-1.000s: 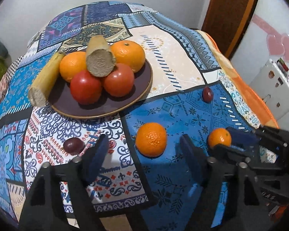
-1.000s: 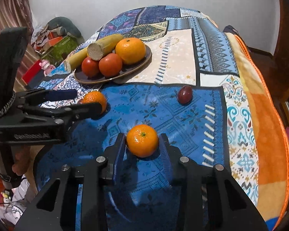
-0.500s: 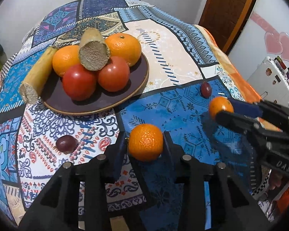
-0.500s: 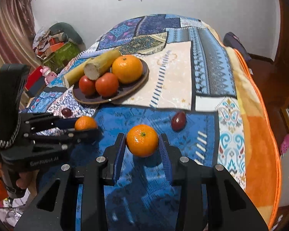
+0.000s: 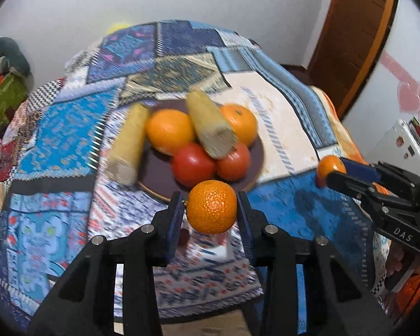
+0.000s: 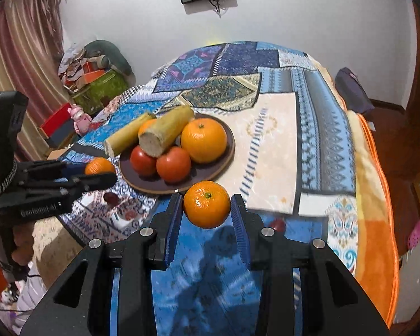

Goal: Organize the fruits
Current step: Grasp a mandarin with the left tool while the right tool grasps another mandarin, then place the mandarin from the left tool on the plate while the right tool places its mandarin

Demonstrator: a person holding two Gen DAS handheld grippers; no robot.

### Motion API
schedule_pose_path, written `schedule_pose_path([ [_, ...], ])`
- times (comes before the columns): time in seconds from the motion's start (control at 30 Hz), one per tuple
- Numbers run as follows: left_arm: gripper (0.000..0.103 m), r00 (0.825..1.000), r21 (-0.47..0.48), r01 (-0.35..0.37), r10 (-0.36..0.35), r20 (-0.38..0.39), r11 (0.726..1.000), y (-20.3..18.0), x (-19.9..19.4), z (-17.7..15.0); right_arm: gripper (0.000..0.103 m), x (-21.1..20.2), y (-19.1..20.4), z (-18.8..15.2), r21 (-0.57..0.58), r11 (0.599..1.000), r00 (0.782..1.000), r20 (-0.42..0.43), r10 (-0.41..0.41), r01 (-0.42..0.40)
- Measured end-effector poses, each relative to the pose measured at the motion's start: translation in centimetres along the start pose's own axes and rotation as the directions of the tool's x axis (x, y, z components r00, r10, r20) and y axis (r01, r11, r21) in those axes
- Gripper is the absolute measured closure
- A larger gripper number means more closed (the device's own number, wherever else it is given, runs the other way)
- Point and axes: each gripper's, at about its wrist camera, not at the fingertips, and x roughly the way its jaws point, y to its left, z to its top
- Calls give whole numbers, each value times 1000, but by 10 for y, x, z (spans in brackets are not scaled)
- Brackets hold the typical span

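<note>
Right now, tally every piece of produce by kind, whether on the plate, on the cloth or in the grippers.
Oranges: 4
Tomatoes: 2
Yellow stalk pieces: 2
Small dark red fruits: 2
Total: 10

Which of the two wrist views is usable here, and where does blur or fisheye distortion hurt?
Left wrist view: motion blur smears the plate and the quilt; the held mandarin stays sharp. Right wrist view: plate fruit crisp, only the near blue cloth under its held mandarin streaks. Both views bend at the edges, with dark corner vignetting.
</note>
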Motion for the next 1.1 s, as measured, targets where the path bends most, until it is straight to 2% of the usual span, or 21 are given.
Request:
schedule_pose_path([
  [0.4,65,998,-40,-51,53,29,998,30,7,35,70,24,7,39,-22,1000,998,56,2,-1],
  [0.73,66,998,-45,-60,61,19,997,41,29,53,70,63,9,37,-8,1000,1000,-8,9,-9],
  [0.83,72,998,-41,-58,59,20,997,44,34,55,70,70,6,34,3,1000,999,-31,6,-6],
  [1.1,72,998,-39,-63,63,14,997,45,41,53,70,76,4,28,10,1000,998,-62,9,-8],
])
